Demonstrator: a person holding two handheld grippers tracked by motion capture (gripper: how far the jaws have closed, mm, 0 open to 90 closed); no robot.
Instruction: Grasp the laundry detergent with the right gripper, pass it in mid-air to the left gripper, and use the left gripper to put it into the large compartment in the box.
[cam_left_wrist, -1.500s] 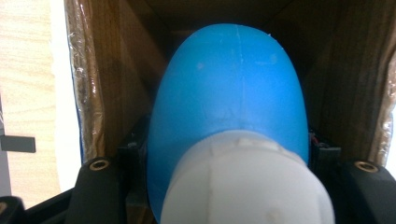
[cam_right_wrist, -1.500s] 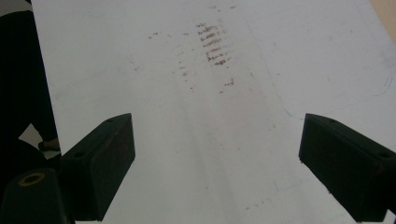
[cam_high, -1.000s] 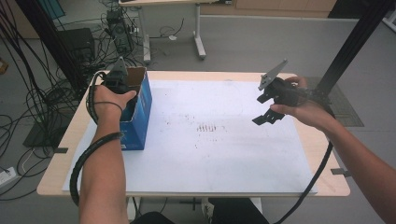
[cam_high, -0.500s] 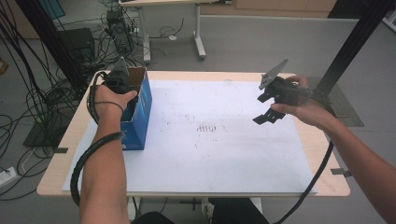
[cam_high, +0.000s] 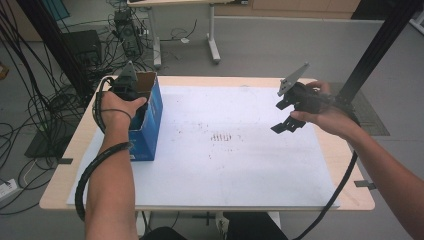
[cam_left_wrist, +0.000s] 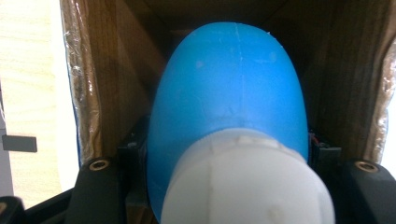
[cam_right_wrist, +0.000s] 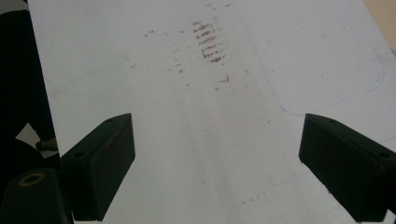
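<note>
blue plastic bottle with white cap (cam_left_wrist: 229, 107) gripped inside the open blue cardboard box (cam_high: 150, 117)

your left gripper (cam_high: 125, 82) is clamped on it, long axis running down into the box; your right gripper (cam_high: 288, 122), jaws wide and empty, hovers well apart over the white mat (cam_high: 225, 165).

A blue bottle (cam_left_wrist: 229, 93) with a white cap sits inside the open blue cardboard box (cam_high: 150, 120).

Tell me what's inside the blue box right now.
Inside the blue box, the left gripper is shut on a blue bottle with a white cap. The bottle covers the box's bottom.
</note>
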